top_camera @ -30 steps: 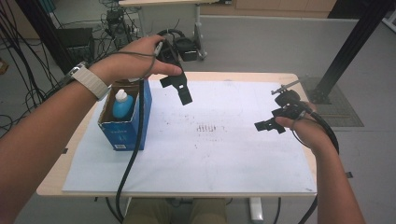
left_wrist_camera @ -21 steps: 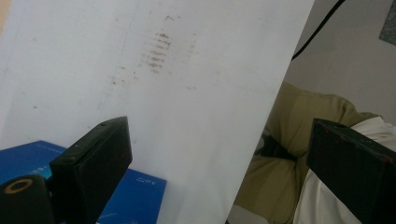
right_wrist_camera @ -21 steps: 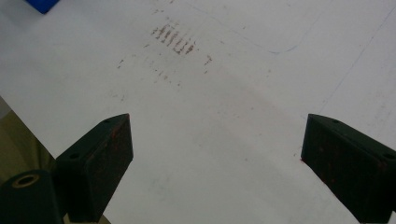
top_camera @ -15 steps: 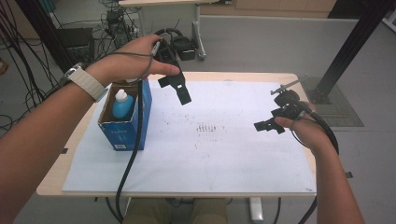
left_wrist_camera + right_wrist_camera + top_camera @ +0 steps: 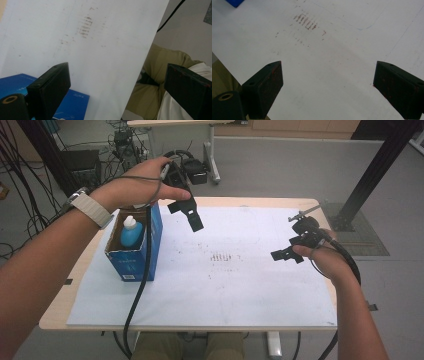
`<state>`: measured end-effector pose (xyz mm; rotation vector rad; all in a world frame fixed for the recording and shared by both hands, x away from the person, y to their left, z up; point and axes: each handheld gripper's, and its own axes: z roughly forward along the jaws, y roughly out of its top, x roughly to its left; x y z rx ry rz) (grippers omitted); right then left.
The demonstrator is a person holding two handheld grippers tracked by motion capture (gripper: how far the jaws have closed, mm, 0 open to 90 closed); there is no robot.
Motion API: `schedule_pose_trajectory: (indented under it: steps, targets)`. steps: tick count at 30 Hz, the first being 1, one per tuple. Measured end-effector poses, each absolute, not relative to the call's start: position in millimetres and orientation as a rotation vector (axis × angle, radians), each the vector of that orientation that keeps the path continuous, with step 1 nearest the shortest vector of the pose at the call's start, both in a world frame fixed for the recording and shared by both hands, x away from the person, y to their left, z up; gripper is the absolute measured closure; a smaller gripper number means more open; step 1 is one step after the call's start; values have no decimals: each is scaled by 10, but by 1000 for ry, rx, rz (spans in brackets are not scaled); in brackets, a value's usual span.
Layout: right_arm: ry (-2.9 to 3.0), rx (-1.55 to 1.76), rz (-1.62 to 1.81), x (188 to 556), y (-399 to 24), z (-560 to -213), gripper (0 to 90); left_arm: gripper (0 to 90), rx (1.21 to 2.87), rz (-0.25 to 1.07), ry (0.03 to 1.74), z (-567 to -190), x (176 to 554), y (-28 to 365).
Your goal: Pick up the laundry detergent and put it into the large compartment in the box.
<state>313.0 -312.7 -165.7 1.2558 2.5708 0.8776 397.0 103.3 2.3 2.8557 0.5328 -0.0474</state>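
Note:
An open blue cardboard box (image 5: 134, 256) stands on the left of the table, holding a blue bottle with a white cap (image 5: 131, 231). My left gripper (image 5: 190, 216) hovers above the white sheet (image 5: 235, 285), just right of the box's far end, with its jaws wide apart and nothing between them. In the left gripper view the left gripper (image 5: 116, 72) looks down past the box (image 5: 75, 100) toward the table's near edge. My right gripper (image 5: 286, 255) is held low over the sheet's right side. The right gripper (image 5: 328, 67) is open and holds nothing.
Reddish-brown smudges (image 5: 220, 257) mark the middle of the sheet, and these smudges (image 5: 305, 22) lie ahead of the right jaws. A black cable (image 5: 142, 280) trails from the left gripper across the box. The person's lap (image 5: 155, 82) lies beyond the near table edge.

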Motion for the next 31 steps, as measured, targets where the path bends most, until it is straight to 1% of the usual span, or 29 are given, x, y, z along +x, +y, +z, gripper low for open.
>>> schedule_pose_trajectory:
  steps: [31]
  targets:
    - [2574, 1250, 883, 3125, -3128, -1676, 89, 74, 2850, -40, 549, 28, 3955, 1076]
